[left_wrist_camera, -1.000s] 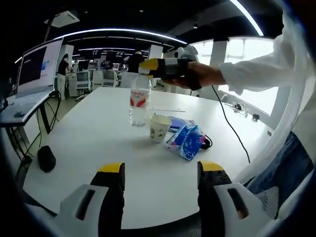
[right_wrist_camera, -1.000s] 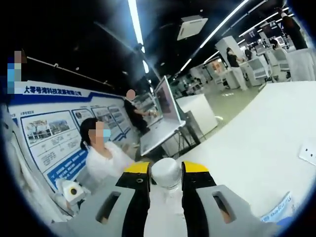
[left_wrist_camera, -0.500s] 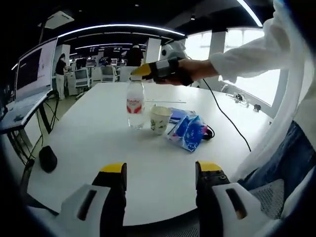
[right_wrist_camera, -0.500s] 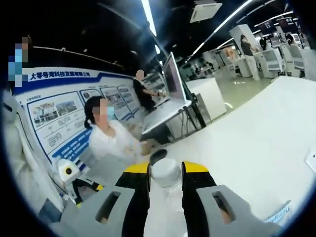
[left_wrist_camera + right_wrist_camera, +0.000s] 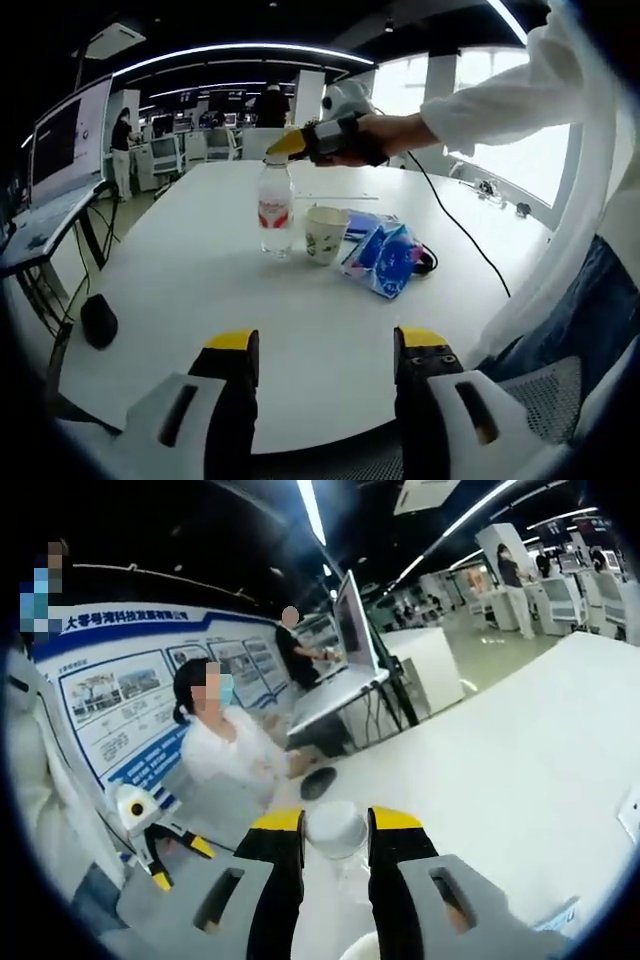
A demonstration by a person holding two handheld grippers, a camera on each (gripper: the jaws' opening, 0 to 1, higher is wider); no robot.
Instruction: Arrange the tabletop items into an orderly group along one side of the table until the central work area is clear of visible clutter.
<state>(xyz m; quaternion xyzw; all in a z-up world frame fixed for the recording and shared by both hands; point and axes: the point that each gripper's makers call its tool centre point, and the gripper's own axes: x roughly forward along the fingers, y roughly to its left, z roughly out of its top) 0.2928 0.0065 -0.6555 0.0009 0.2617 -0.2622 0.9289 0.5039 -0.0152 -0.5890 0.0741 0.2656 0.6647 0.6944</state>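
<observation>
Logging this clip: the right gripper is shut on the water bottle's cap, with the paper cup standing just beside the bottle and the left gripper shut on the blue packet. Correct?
Not quite. In the left gripper view the left gripper is open and empty, apart from the blue packet. The right gripper grips the water bottle beside the paper cup.

Both views are strongly bent by the fisheye lens, and straight lines are curved towards the edges. In the left gripper view, daylight is admitted through blown-out windows [image 5: 540, 150] at the right, while the ceiling is kept dark apart from a curved light strip [image 5: 240, 52]. Soft glare is carried on the white tabletop [image 5: 200, 270], with only faint shadows. In the right gripper view, ceiling strip lights [image 5: 312, 510] are overexposed, and the nearby bottle cap [image 5: 335, 828] is rendered slightly soft
</observation>
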